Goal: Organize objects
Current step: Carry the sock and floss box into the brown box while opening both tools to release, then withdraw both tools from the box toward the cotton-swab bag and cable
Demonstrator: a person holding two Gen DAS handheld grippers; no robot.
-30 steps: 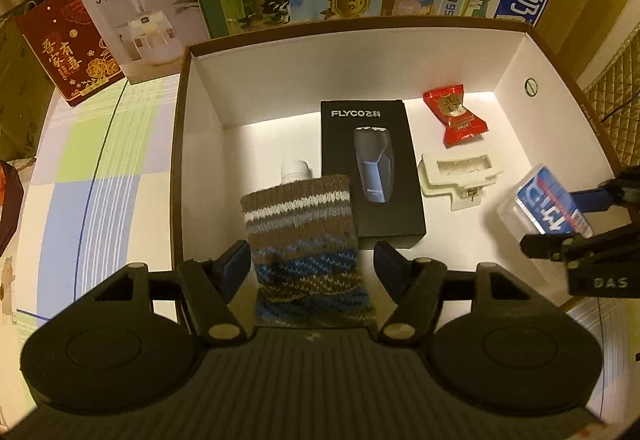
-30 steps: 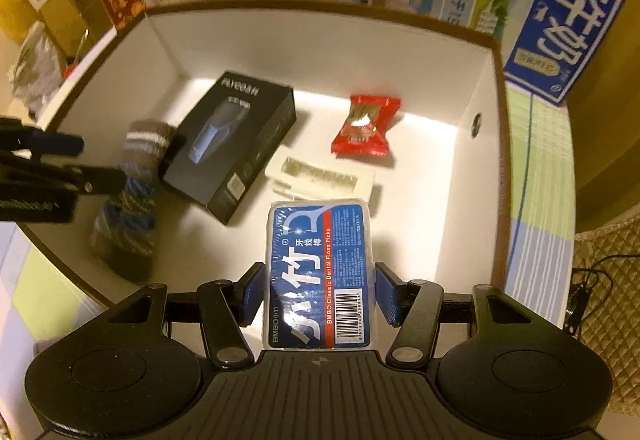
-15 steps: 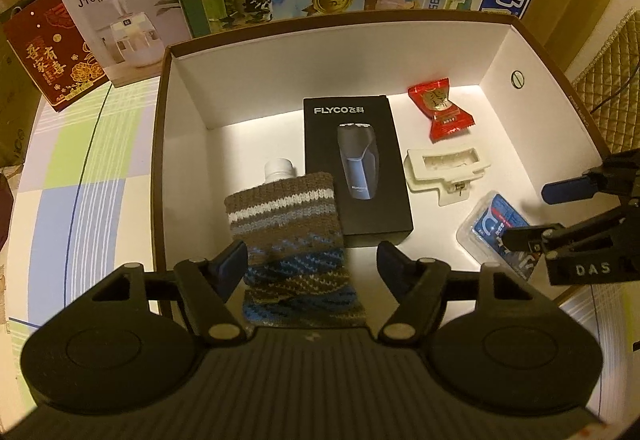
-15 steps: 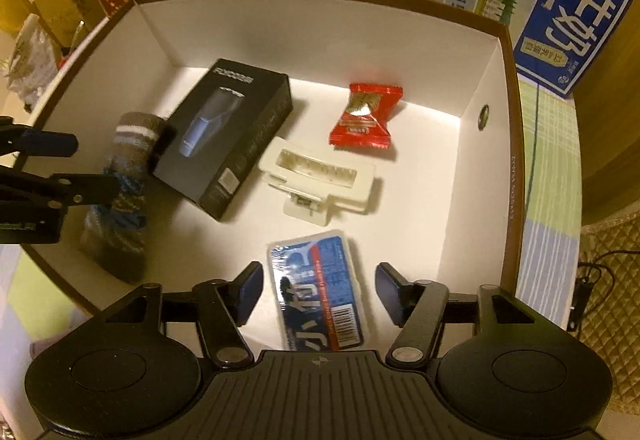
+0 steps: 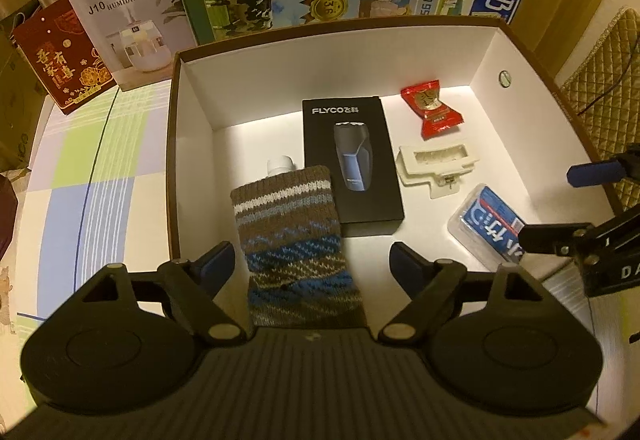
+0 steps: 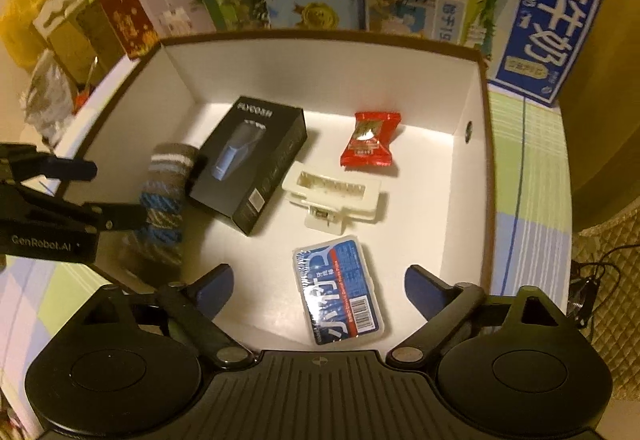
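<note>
Both the left gripper (image 5: 308, 262) and the right gripper (image 6: 318, 282) have open fingers holding nothing; lift them straight up, clear of the knitted pouch (image 5: 294, 236) and floss case (image 6: 340, 290) in the box (image 6: 320, 75).

Released a second ago, the blue dental floss pick case (image 6: 339, 290) now lies flat on the box floor (image 6: 424, 207), near the front right. The right gripper (image 6: 318, 288), jaws spread wider, has drawn back above it. The left gripper (image 5: 312, 266) has likewise widened around the knitted-sleeve bottle (image 5: 294, 236).
</note>
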